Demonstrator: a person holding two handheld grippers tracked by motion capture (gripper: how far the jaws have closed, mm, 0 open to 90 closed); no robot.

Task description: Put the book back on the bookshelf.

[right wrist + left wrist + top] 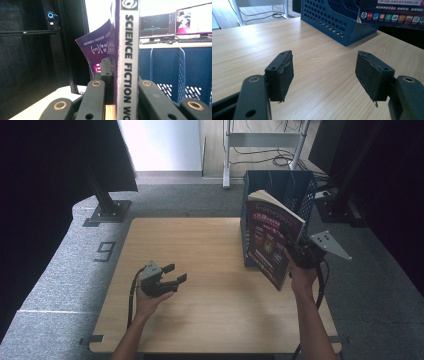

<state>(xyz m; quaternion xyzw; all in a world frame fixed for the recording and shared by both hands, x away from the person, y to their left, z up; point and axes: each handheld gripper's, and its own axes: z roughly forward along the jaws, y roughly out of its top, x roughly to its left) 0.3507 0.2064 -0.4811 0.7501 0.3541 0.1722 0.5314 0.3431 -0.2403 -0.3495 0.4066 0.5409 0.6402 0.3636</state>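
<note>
We judge the filing step underway: right gripper point(299, 251) fingers clenched on the magazine point(270, 242) beside the blue file basket point(300, 187), left gripper point(167, 279) fingers released over the surface point(210, 310); next, lower it in spine-first.

Dim room, daylight glaring from the window point(160, 142) far beyond the left gripper point(170, 275); table point(210, 270) evenly lit, near jaws softly blurred

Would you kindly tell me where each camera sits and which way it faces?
High view: above the person's side, looking down on the table; both forearms, left gripper, right gripper.
Left gripper view: along its open fingers toward the blue crate.
Right gripper view: along fingers clamping the magazine.
All three share the crate and the magazine.
</note>
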